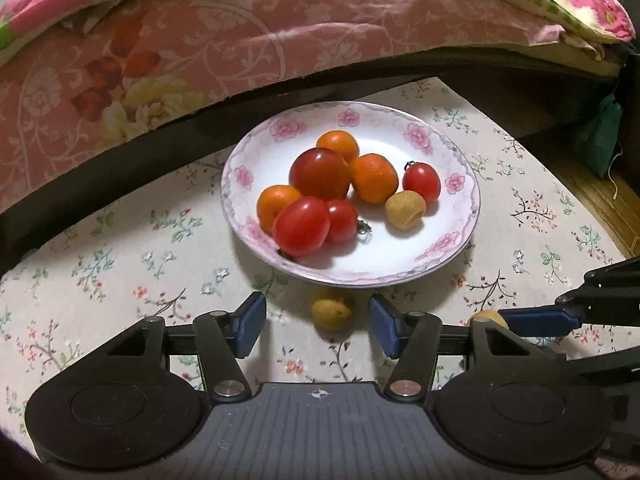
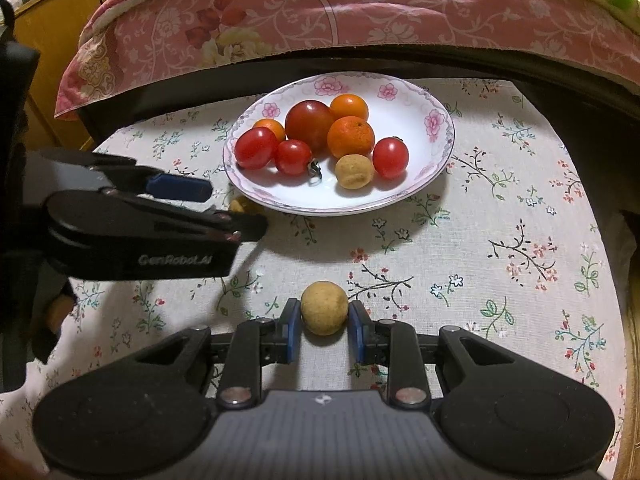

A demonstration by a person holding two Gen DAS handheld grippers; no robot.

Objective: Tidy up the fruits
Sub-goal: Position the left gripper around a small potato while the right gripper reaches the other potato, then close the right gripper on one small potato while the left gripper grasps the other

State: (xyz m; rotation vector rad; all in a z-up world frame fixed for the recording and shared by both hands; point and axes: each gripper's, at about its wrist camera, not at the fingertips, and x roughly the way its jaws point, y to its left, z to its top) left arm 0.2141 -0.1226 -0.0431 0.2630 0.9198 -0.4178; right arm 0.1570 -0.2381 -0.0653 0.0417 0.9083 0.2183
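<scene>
- Right gripper (image 2: 323,322): narrow, blue pads clamped on a round tan fruit (image 2: 324,307) just above the floral counter (image 2: 500,264).
- Left gripper (image 1: 318,322): jaws partly apart, pads clear of a second tan fruit (image 1: 333,309) lying between them, just beside the plate (image 1: 460,236).
- Plate: flower-rimmed, holding red tomatoes (image 1: 320,173), oranges (image 1: 374,178), one tan fruit.

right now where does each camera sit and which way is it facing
Left wrist: on the left hand-held gripper, facing down and forward at the plate; a tan fruit lies between its open fingers.
Right wrist: on the right hand-held gripper, shut on another tan fruit, facing the same plate.
Shared: plate, tablecloth, pink bedding, and each other's gripper.
</scene>
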